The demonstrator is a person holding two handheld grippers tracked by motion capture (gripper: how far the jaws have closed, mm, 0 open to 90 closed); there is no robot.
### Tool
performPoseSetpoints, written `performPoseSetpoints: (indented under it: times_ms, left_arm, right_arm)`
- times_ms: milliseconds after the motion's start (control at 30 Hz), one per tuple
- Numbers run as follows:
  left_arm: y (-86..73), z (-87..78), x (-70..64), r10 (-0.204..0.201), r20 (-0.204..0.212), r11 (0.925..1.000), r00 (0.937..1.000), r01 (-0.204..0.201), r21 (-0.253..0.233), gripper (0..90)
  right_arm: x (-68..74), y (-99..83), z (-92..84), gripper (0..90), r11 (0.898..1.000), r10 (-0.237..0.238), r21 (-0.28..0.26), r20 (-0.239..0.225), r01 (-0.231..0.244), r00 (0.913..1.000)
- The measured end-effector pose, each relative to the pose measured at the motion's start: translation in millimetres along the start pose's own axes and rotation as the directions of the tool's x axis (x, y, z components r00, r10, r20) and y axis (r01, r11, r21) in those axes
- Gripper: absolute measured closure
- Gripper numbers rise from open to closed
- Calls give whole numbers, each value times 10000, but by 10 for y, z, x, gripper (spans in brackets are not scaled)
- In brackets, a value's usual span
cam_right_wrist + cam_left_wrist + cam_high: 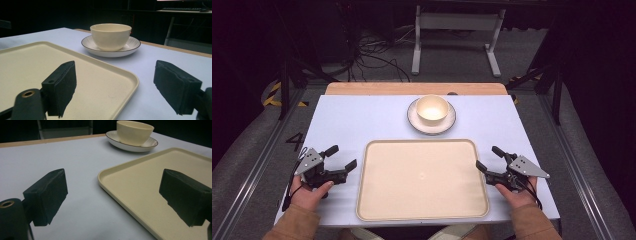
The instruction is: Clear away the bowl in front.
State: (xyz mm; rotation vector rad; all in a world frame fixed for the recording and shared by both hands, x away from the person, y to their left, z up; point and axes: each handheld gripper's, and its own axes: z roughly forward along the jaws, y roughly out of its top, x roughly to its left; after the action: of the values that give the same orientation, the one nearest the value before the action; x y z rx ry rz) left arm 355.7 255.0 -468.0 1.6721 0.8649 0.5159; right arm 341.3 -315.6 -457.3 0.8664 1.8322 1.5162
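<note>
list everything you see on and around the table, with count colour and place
tray: 1, cream, near middle of the table, nothing on it
bowl: 1, cream, standing on the plate beyond the tray
plate: 1, white with a dark rim, far middle of the table
table: 1, pale blue top with a wooden strip along the far edge
white frame: 1, on the floor behind the table
cables: several, black, on the floor behind the table
left claw: 1, black, left of the tray, jaws apart, holding nothing
right claw: 1, black, right of the tray, jaws apart, holding nothing
sleeves: 2, tan, bottom edge
</note>
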Motion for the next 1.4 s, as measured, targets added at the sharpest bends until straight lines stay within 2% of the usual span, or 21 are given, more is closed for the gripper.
performPoseSetpoints:
  times_ms: [100, 200, 367, 600, 800, 967, 1100, 1267, 1400]
  left_arm:
    - [3, 11, -20, 80, -41, 10000, 10000, -80, 55, 94]
    - [6, 11, -31, -119, 85, 9999, 9999, 119, 75, 95]
    - [24, 4, -67, -60, 232, 9999, 9997, 58, 103, 96]
    - [72, 14, -97, -175, 246, 9997, 9995, 171, 179, 112]
    - [235, 40, -143, -420, 159, 9989, 9990, 417, 196, 126]
    - [379, 110, -211, -426, 455, 9989, 9981, 418, 194, 127]
    - [510, 192, -257, -188, 603, 9997, 9980, 178, 178, 127]
    - [640, 299, -302, -163, 837, 9998, 9964, 153, 121, 127]
    - [746, 399, -299, -496, 1096, 9988, 9927, 490, 88, 127]
  right_arm:
    - [-8, -2, -5, 188, 10000, 39, -68, -57, -39, 10000]
    - [-10, -2, -7, 200, 9999, 22, -101, -73, -23, 10000]
    - [-4, 4, -1, 230, 10000, 19, -12, -80, -19, 10000]
    - [3, 5, -17, 237, 10000, 37, 21, -123, -37, 9999]
    - [1, 0, -26, 224, 9999, 63, -78, -124, -64, 9999]
    - [4, -7, -34, 184, 9998, 51, -171, -67, -53, 10000]
    - [0, -11, -41, 170, 9997, 99, -231, -109, -102, 9999]
    - [-7, -16, -51, 147, 9993, 194, -330, -126, -198, 9997]
    - [-10, -21, -58, 130, 9989, 223, -413, -149, -229, 9996]
